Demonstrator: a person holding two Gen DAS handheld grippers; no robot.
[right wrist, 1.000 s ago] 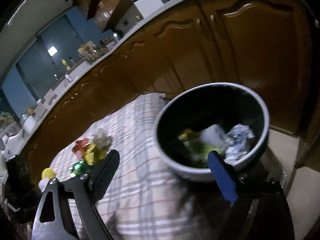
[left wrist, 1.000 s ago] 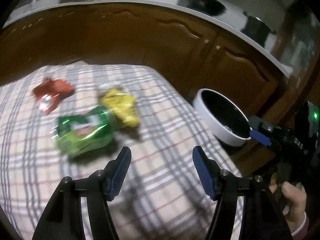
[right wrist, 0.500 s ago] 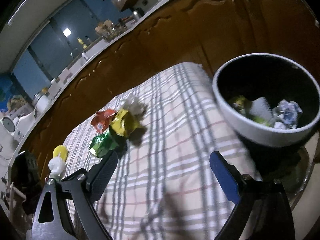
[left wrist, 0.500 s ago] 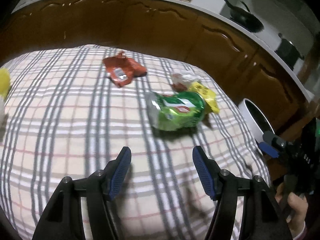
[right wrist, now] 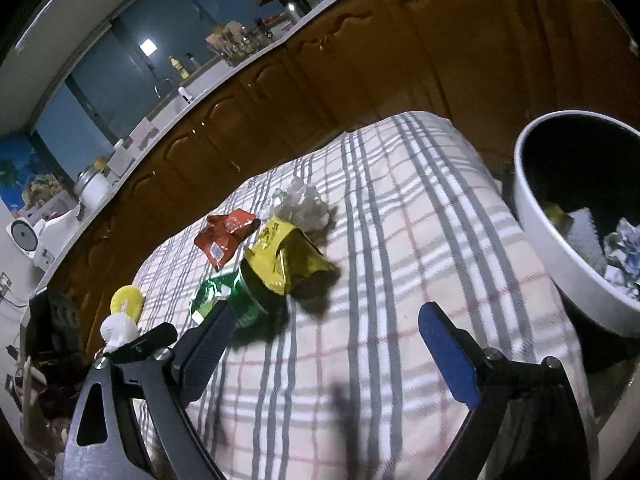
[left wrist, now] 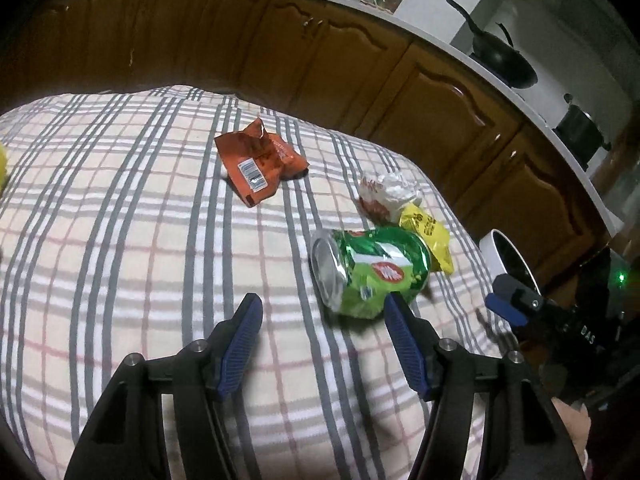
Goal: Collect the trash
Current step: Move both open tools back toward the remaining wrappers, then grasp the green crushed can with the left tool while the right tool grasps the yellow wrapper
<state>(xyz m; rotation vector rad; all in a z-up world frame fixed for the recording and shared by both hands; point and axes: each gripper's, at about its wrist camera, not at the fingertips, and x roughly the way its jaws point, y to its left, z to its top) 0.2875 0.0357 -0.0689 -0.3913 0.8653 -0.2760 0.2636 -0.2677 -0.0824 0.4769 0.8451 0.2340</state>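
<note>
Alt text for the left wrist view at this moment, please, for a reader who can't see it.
The open left gripper hovers over a plaid tablecloth, just short of a crushed green can lying on its side. A yellow wrapper, crumpled white paper and an orange packet lie beyond; the white bin sits at the right edge.

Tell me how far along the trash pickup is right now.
Partly done. The white bin already holds some crumpled scraps. Nothing is in hand: the left gripper and right gripper are both open and empty. Still lying on the checked cloth: the crushed green can, yellow wrapper, orange wrapper and white crumpled paper.
</note>
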